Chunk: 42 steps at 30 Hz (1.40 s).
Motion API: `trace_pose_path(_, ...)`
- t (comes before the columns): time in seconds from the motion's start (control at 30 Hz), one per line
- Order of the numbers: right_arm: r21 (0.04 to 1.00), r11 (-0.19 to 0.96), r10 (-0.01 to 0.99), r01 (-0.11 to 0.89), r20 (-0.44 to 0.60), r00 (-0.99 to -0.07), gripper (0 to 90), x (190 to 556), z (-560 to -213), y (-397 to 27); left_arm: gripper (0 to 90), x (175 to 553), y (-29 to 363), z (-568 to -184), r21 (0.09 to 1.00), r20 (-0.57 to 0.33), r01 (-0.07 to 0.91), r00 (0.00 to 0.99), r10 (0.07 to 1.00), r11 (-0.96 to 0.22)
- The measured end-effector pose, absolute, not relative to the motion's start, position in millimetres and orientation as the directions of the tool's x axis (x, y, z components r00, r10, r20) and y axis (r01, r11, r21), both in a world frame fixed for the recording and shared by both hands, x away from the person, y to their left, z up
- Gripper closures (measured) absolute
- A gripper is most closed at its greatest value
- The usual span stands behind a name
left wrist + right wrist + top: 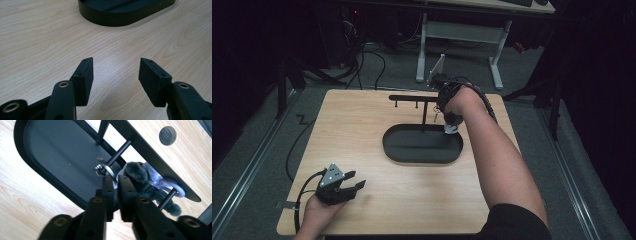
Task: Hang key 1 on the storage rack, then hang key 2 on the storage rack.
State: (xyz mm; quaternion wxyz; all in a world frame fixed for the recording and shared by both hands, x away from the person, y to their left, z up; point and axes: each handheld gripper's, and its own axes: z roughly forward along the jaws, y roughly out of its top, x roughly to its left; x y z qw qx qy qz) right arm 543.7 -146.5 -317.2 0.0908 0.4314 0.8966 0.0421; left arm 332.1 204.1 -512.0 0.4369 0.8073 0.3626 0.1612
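Here the right gripper [115, 178] is at the far right of the worktop [362, 125], beside a black rack [417, 98] whose crossbar runs left to right above an oval black tray [422, 145]. Its fingers [108, 187] are pressed almost together, pinching the metal ring [106, 169] of a keychain with a dark fuzzy toy [142, 180] and a pale loop [172, 186]. In the right gripper view the ring sits right at the tip of one of the pegs [120, 151] that hang from the crossbar; whether it is already threaded on cannot be told. The toy lies just beyond the fingertips, under the bar, close to a second peg. The peg's long axis points straight down toward the tray, so sliding the ring on or off probably calls for travel along that line.

The left gripper [343, 187] rests at the near left, well away from the rack, fingers [83, 77] spread wide over bare wood.
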Motion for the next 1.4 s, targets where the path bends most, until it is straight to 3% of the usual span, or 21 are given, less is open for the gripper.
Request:
trace_pose_path(0.47,0.188,0.611,0.791,0.769,-0.113,-0.601,71.8,533,-314,-152,46.0,333,202,-512,0.820,-0.048,0.440,0.690,0.722,-0.365)
trace_pose_path(0.77,0.243,0.576,0.815,0.781,-0.089,-0.573,51.2,518,-322,-161,45.9,333,201,-513,0.817,-0.052,0.445,0.690,0.722,-0.366)
trace_pose_path(1.23,0.334,0.565,0.809,0.754,-0.047,-0.585,36.4,491,-348,-171,45.4,333,199,-514,0.814,-0.049,0.443,0.697,0.715,-0.376)
trace_pose_path(1.4,0.400,0.555,0.816,0.729,-0.093,-0.570,32.1,471,-364,-185,45.4,332,200,-514,0.812,-0.048,0.443,0.699,0.714,-0.379)
